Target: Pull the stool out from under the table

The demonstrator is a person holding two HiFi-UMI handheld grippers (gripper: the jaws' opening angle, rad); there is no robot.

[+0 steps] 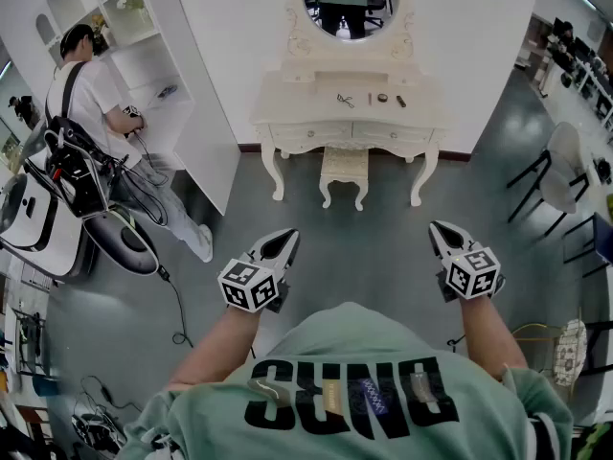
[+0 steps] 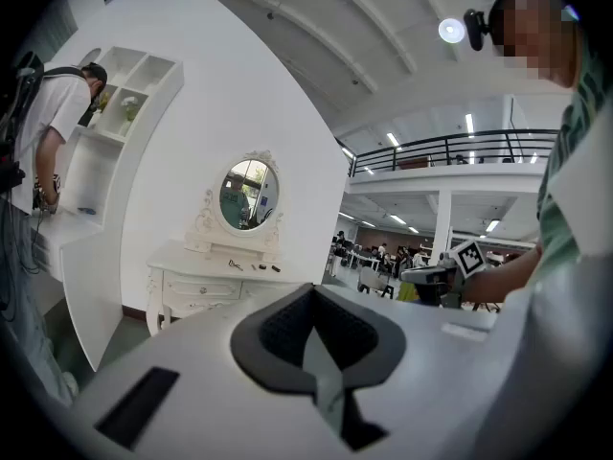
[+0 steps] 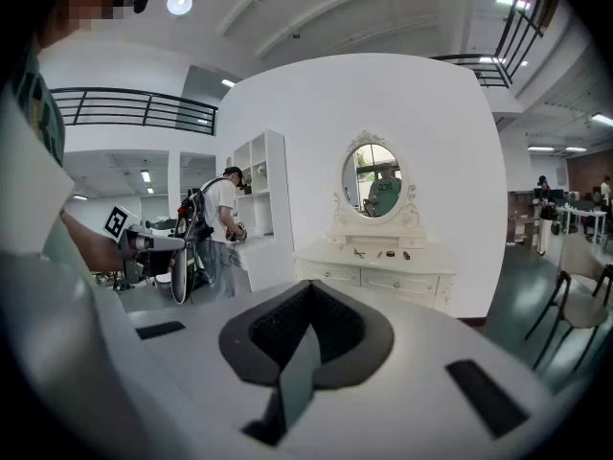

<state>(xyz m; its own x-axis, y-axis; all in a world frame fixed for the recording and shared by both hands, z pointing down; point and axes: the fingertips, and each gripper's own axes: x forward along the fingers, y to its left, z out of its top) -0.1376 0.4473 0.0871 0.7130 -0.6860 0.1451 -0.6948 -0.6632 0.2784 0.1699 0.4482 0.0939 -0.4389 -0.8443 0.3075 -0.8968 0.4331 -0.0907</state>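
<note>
Both grippers are up and empty. The left gripper [image 1: 283, 240] has its fingers pressed together, the right gripper [image 1: 442, 231] the same, with nothing between either pair. The stool [image 1: 344, 168] sits well ahead of the fingertips, roughly midway between them, tucked under the table [image 1: 287, 115]. Nothing touched yet. The danger: reach in shut and the fingers only nudge the seat. Pull crooked and a stool leg could catch a table leg, rattling the bits [image 1: 383, 98] on top.
</note>
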